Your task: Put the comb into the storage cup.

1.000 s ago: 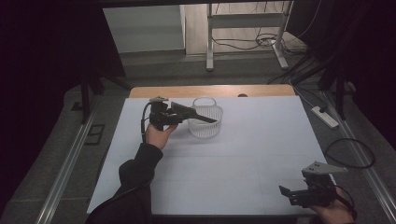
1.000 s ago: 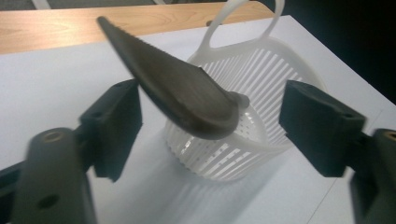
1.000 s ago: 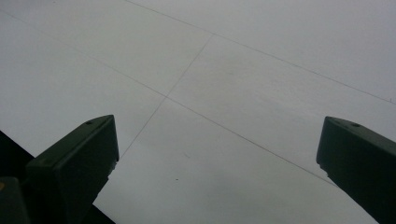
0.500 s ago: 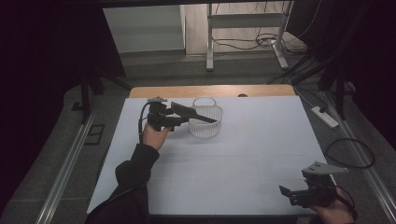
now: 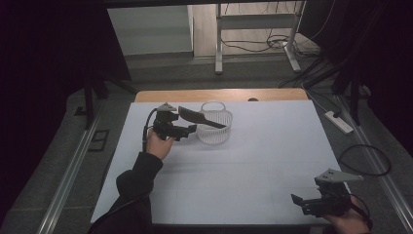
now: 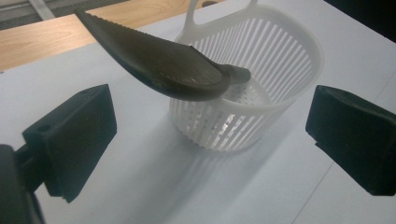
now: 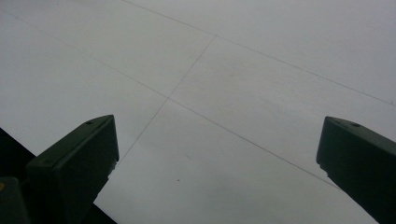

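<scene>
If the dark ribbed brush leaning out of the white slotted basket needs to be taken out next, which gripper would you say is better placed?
The left gripper. It sits open right beside the white slotted plastic basket, with the dark ribbed brush just ahead of its jaws. The right gripper, also open, is at the table's near right corner over bare white surface.

Brush (image 6: 163,70) across basket (image 6: 280,60) mouth; open sheet (image 5: 253,180) elsewhere.

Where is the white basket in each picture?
High view: the white basket stands at the table's far middle, right of the left gripper.
Left gripper view: upper middle, ahead of the open fingers.
Right gripper view: bare white table between the fingers, no basket.
Shared landmark: the black brush resting across the basket's rim.
</scene>
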The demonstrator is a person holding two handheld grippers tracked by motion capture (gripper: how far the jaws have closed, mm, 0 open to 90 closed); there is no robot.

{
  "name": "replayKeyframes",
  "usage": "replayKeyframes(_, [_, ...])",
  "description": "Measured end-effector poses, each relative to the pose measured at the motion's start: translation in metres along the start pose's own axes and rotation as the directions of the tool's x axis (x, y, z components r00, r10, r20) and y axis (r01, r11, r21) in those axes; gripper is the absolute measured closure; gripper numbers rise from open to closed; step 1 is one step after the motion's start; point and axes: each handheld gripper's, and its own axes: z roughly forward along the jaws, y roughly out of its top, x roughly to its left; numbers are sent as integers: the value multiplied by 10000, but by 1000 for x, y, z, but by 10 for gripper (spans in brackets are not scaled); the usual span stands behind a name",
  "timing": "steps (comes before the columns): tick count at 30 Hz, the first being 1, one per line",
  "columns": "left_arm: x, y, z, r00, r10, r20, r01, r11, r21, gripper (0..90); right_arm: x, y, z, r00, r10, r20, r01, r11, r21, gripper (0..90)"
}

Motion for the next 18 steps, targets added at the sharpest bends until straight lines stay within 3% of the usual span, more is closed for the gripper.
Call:
replayKeyframes(6, [-3, -2, -2, 9996, 263, -119, -262, 9996, 71, 25, 0, 0, 0, 10000, -3, 0, 3, 10000, 5, 0])
replayKeyframes(18, [-3, -5, -11, 9985, -2, 552, 23, 9993, -375, 7, 1, 0, 0, 10000, -13, 4, 13, 10000, -7, 0])
